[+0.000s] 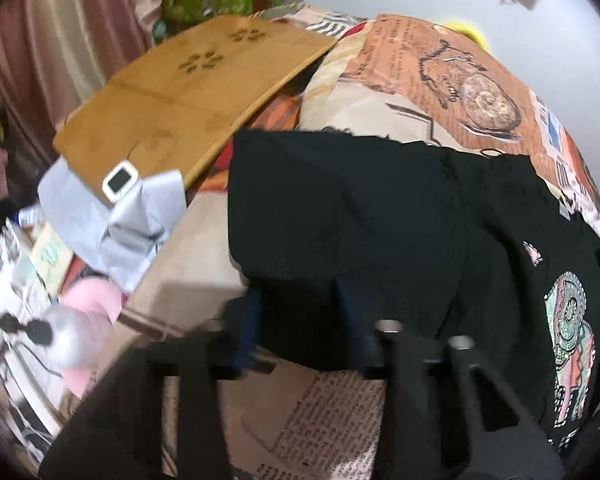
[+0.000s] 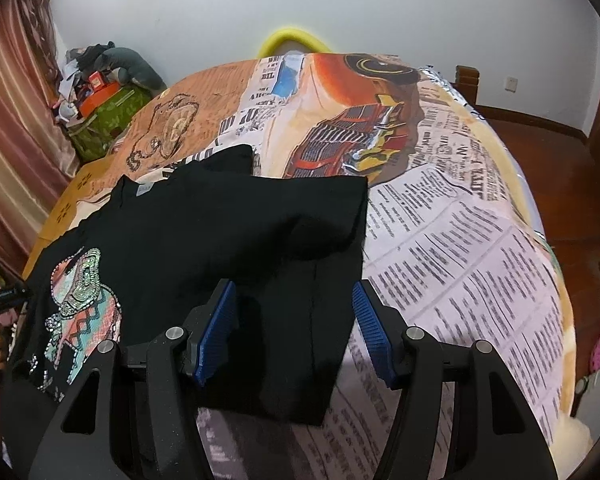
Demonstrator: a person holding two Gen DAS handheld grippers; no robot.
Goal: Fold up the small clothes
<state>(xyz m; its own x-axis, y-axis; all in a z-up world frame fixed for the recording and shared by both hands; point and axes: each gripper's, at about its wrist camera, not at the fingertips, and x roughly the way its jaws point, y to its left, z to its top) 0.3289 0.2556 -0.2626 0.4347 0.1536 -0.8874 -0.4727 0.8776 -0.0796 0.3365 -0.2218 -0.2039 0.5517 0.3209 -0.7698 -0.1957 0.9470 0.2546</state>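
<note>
Blue ribbed pads [image 2: 218, 332] of the right tongs [image 2: 294, 330] sit closest to the lens, spread apart with the near hem of a black T-shirt [image 2: 228, 232] lying between them; neither pad presses on the cloth, so these tongs stand open. From the left wrist, the left tongs [image 1: 300, 328] are blurred, their dark blue pads drawn close with a fold of the same shirt's lower edge running between them. They look closed on the fabric, though the smear hides the contact itself.

That T-shirt lies spread on the bed [image 2: 460, 240], over a bedspread printed with newsprint, a red car and a pocket watch. A sequinned elephant motif [image 2: 86, 304] shows on its front, and one side panel is folded across the body.

At the far left of the bed stands a green patterned box [image 2: 112, 120], heaped with an orange item, papers and a grey plush toy; most of the pile is too small to sort out. Nearer, in the left view, a wooden folding tray [image 1: 188, 108] rests on the bed with a small white device [image 1: 120, 180] on its edge and grey cloth [image 1: 140, 216] beneath. A pink and white soft object [image 1: 84, 328] beside it is too blurred to name. A yellow curved thing [image 2: 296, 42] is mostly hidden behind the bed's far end.
</note>
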